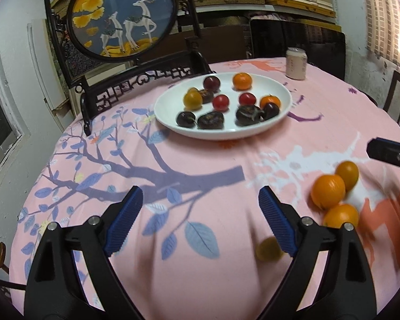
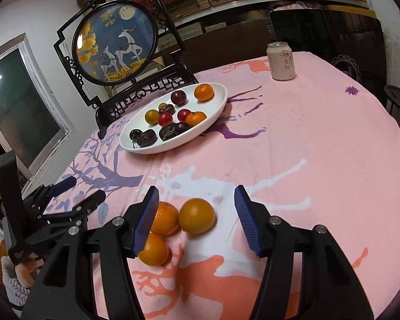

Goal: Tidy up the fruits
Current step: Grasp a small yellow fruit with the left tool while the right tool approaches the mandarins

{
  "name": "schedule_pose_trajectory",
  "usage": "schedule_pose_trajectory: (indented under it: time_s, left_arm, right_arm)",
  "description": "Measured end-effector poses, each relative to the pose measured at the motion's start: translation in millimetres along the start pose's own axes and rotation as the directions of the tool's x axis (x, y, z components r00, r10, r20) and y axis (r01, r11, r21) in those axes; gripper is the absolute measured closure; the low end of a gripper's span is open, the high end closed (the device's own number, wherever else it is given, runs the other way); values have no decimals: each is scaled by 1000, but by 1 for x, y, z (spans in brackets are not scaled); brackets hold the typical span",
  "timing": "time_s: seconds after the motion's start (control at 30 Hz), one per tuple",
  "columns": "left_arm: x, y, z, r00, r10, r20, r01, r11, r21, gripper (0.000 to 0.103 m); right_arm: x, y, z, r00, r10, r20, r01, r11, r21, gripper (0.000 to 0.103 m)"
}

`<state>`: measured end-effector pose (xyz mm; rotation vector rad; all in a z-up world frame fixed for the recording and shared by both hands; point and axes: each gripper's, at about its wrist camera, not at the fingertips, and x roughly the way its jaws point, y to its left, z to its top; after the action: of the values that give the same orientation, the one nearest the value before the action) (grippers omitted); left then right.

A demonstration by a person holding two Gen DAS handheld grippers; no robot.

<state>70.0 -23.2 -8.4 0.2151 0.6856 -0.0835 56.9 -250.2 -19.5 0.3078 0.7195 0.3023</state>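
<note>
Fruit [image 1: 268,248] beside left claw [image 1: 200,221] — blurred, unseen from right wrist.

A small yellowish round fruit [image 1: 268,248] is motion-blurred beside the left claw's blue ribbed pad [image 1: 277,222]. The right claw's left pad [image 2: 146,220] partly hides two oranges [image 2: 164,221].

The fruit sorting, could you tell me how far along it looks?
Three oranges sit grouped on the tablecloth. Nothing is in hand: left claw and right claw are open and empty. Mixed fruit remains on the white plate, including two more oranges.
</note>
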Motion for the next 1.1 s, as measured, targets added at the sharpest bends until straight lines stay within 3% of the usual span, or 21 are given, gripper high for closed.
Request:
schedule_pose_trajectory:
  time_s: [0.57, 1.1]
  left_arm:
    - [8, -20, -12, 997, -39, -70, 44, 996, 73, 10]
    - [11, -35, -25, 962, -218, -166, 237, 967, 98, 10]
  right_arm:
    - [0, -2, -2, 1000, -9, -17, 9, 1000, 11, 43]
    - [1, -7, -3, 1000, -17, -24, 17, 999, 32, 43]
